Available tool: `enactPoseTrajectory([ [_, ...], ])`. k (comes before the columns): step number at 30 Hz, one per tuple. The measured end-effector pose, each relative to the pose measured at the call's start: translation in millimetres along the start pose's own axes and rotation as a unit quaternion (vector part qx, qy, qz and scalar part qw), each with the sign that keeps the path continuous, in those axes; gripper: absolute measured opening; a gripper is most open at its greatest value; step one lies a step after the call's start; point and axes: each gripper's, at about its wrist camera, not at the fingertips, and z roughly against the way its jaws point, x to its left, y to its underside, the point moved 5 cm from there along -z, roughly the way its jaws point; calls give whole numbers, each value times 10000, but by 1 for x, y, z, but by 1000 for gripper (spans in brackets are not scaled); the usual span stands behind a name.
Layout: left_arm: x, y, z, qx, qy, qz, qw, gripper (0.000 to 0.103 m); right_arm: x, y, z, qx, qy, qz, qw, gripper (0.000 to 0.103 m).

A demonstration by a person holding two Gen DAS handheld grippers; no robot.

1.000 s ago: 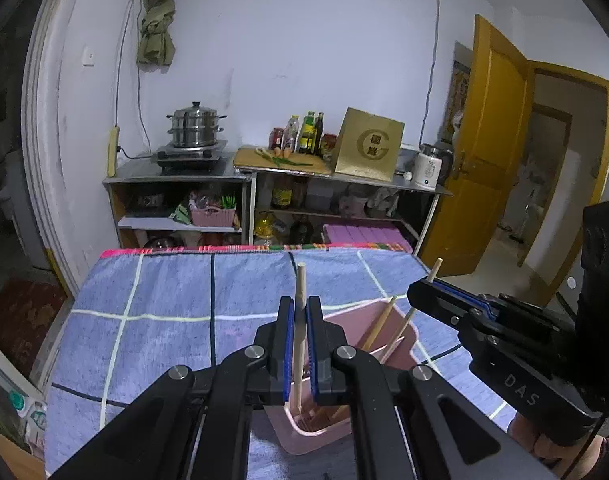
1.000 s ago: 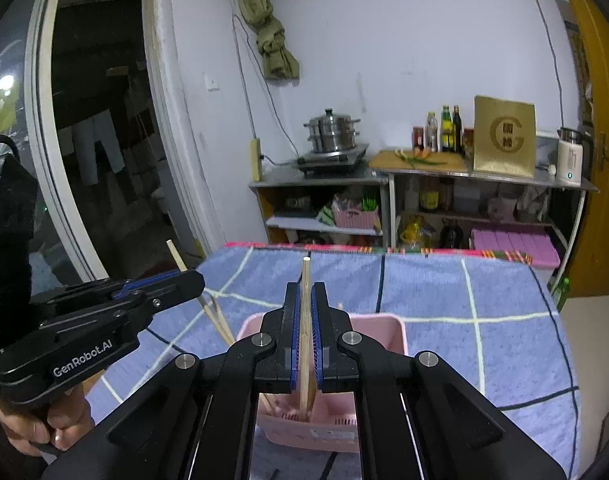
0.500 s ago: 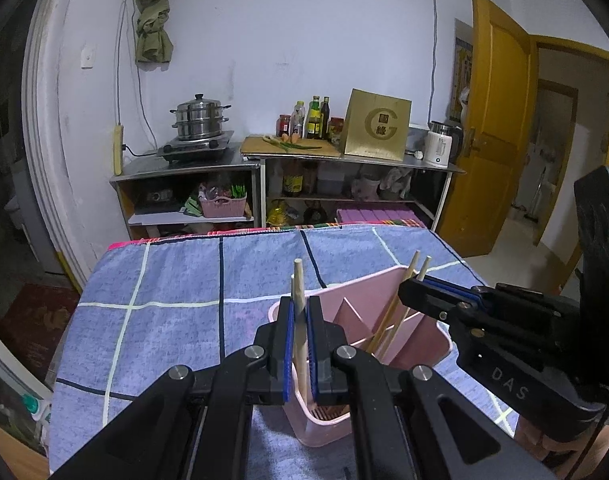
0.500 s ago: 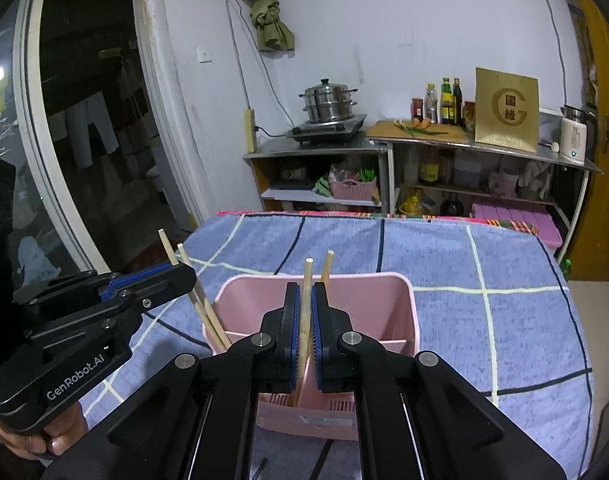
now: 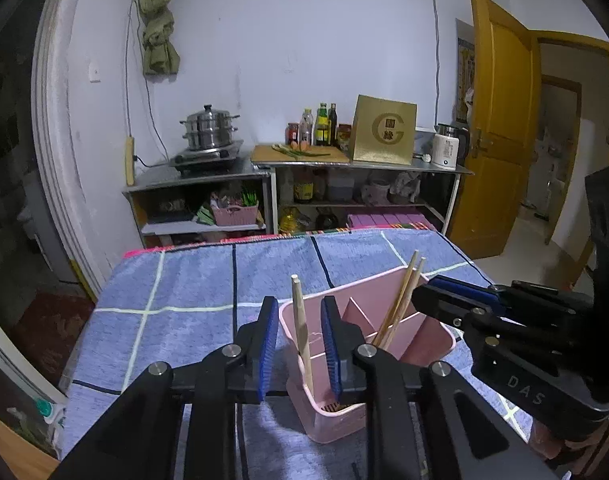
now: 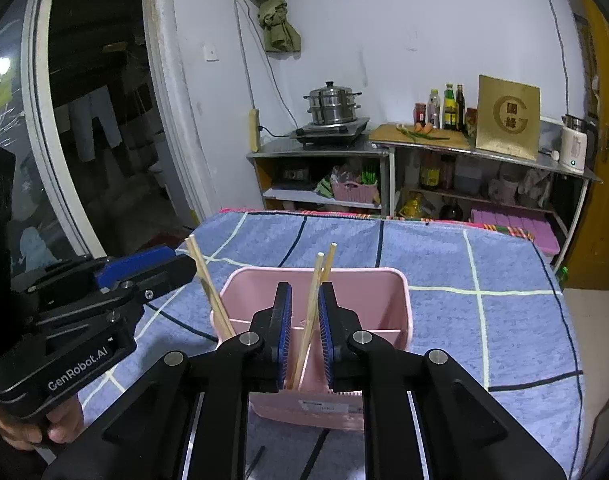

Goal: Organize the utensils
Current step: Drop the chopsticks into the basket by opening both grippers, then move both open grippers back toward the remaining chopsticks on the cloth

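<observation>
Both your tools are opening: left tool (image 5: 295,344) and right tool (image 6: 304,332) each letting a chopstick (image 5: 300,328) drop loose into the pink caddy (image 6: 388,292) so they stand upright.

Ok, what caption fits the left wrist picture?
Left gripper opening around a chopstick standing in the pink utensil caddy.

1. "GenRobot.AI" – white lettering on the black body of the left tool (image 6: 184,270), seen from the right wrist view.
2. "DAS" – faint letters on the side of the right tool (image 5: 420,300), left wrist view.
3. Gold box (image 5: 383,130) on the back shelf has a big "G" logo with two small characters inside – can't read those.
4. Bottle labels back there are too small to read.
</observation>
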Motion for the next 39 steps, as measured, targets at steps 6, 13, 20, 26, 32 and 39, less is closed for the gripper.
enactPoseTrajectory([
  [6, -4, -1, 27, -216, -57, -25, 9997, 22, 2, 2, 22, -136, -28, -14, 9999, 14],
  [13, -8, 6, 63, -371, -9, 18, 9993, 22, 6, 12, 57, -320, -36, 38, 9995, 14],
  [20, -10, 29, 99, -427, 82, 91, 9990, 22, 9, 33, 97, -470, -78, 13, 9989, 14],
  [26, -20, 57, 121, -386, 207, 53, 9990, 22, 12, 57, 124, -514, -69, 19, 9987, 14],
  [32, -31, 87, 132, -263, 390, 32, 9989, 22, 11, 82, 141, -439, -36, 1, 9990, 14],
  [39, -39, 119, 135, -75, 526, 46, 9986, 22, 7, 108, 152, -320, 77, -79, 9994, 14],
])
